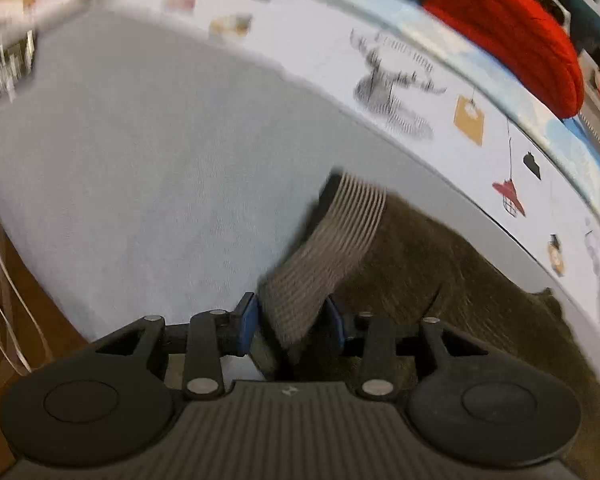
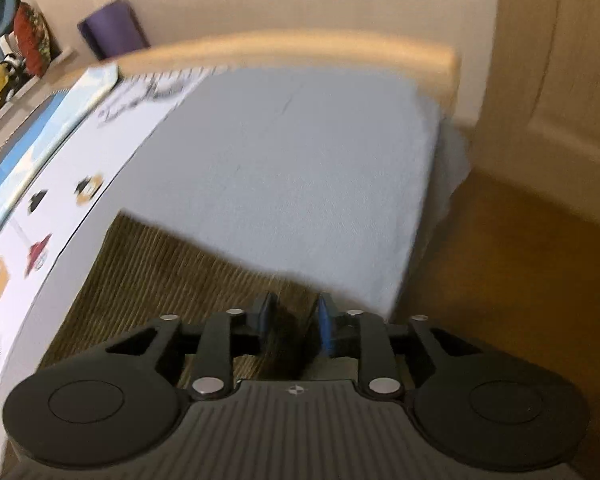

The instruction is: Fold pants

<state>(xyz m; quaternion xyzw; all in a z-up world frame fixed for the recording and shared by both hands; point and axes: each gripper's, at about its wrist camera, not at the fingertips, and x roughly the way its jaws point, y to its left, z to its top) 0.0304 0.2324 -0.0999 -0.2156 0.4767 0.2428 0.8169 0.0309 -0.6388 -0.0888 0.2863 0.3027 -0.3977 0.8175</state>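
The pants (image 1: 440, 264) are olive-brown ribbed cloth with a grey striped elastic waistband (image 1: 332, 240). They lie on a pale blue-grey bed sheet (image 1: 140, 160). My left gripper (image 1: 292, 320) is shut on the waistband, which sticks up between its blue pads. In the right wrist view the pants (image 2: 152, 272) spread to the lower left over the sheet (image 2: 300, 168). My right gripper (image 2: 294, 320) is shut on a dark fold of the pants near the bed's right edge.
A printed white blanket (image 1: 420, 92) runs along the far side of the bed, with a red knitted item (image 1: 512, 28) beyond it. The wooden floor (image 2: 500, 260) lies right of the bed, and a wooden headboard (image 2: 300, 48) and purple block (image 2: 112, 28) stand behind.
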